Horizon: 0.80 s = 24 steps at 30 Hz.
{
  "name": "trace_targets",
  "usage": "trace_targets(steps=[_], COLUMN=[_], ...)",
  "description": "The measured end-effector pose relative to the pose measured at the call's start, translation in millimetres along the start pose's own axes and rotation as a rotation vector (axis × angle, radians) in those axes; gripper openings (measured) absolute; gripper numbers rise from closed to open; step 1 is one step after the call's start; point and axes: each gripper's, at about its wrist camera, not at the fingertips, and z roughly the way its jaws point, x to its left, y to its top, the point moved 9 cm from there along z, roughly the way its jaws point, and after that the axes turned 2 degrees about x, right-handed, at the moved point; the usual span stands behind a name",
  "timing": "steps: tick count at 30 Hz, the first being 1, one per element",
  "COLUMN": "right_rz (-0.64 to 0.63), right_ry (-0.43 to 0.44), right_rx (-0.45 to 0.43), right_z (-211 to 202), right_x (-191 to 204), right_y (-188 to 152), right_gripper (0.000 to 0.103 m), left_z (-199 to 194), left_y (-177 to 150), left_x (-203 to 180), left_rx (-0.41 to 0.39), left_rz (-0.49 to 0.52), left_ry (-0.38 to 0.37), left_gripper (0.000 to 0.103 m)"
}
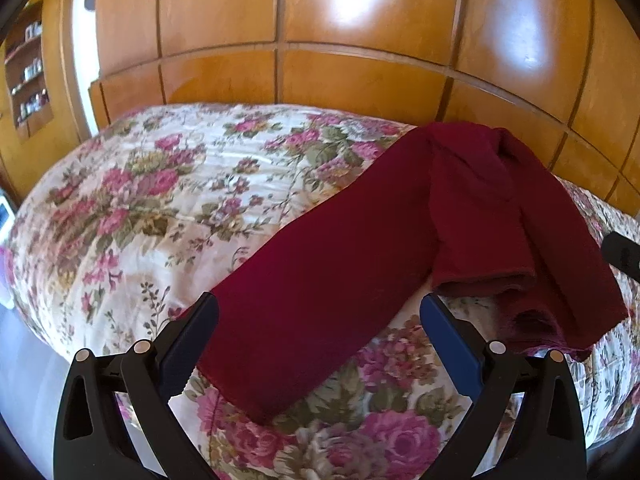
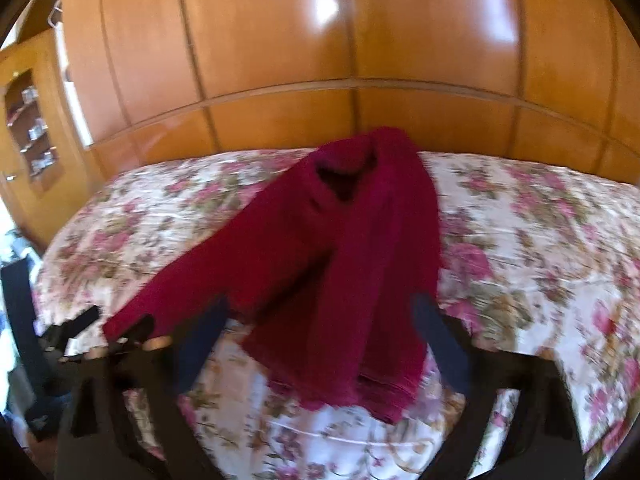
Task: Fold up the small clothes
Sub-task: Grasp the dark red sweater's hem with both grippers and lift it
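Above the floral bedspread [image 1: 132, 200], both grippers are angled downward over the dark red garment [image 1: 320, 280]: left gripper [image 1: 319, 308] released, right gripper [image 2: 320, 312] spread, nothing grasped.

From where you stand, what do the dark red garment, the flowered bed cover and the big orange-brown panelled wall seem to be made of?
Dark red garment: soft matte knit, probably; it drapes limply.
Flowered bed cover: printed cloth, slightly shiny, puckered as if quilted.
Orange-brown panelled wall: wood or veneer, glossy; it mirrors bright light.

Dark red garment [image 1: 360, 248] on floral bedspread [image 1: 140, 200], 1 sleeve between the spread left claw [image 1: 320, 312] fingers.
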Motion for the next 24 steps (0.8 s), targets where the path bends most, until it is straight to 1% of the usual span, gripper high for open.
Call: trace_targets(steps=[1,3,6,7,8,9,10,11,13,15,16,17,18,19,20,22,24], right_rz=[-0.001,-0.013,-0.028,-0.032,-0.033,-0.035,-0.041,-0.045,-0.042,-0.075,-0.082,-0.079,-0.075,-0.07,-0.046,-0.018,0.004], right_ry=[0.021,0.061,0.081,0.078,0.062,0.02,-0.028,-0.055,-0.077,-0.145,-0.166,-0.169,-0.175,-0.178,-0.167,-0.118,-0.06], right_rx=[0.012,0.028,0.059,0.074,0.081,0.073,0.052,0.038,0.059,0.079,0.123,0.164,0.205,0.226,0.233,0.187,0.107], right_z=[5,16,40,51,60,67,74,82,104,130,149,160,173,178,179,162,128], right_x=[4,15,28,32,32,28,24,19,11,1,-4,-8,-13,-18,-22,-24,-29], right_y=[3,10,19,24,28,34,43,53,66,76,76,72,69,67,67,75,91], right_gripper=[0.059,0.059,0.059,0.061,0.064,0.073,0.077,0.077,0.076,0.076,0.076,0.074,0.058,0.026,0.015,0.007,0.006], left_z=[2,4,4,4,3,3,3,3,2,4,5,6,6,7,7,7,6], left_y=[-1,-1,0,0,0,-1,-3,-4,-7,-12,-13,-15,-16,-16,-16,-15,-13], left_x=[6,23,48,57,64,73,80,86,93,97,98,98,96,95,93,87,80], left_rx=[0.005,0.013,0.013,0.01,0.011,0.014,0.019,0.023,0.029,0.04,0.044,0.05,0.055,0.056,0.057,0.053,0.047], left_rz=[-0.017,-0.053,-0.097,-0.117,-0.132,-0.152,-0.165,-0.17,-0.172,-0.17,-0.171,-0.172,-0.172,-0.17,-0.165,-0.138,-0.103], left_ry=[0.002,0.021,0.051,0.063,0.066,0.067,0.064,0.064,0.073,0.076,0.074,0.07,0.065,0.062,0.062,0.058,0.057], left_gripper=[0.1,0.1,0.1,0.1,0.1,0.1,0.1,0.1,0.1,0.1,0.099,0.099,0.099,0.099,0.099,0.099,0.099])
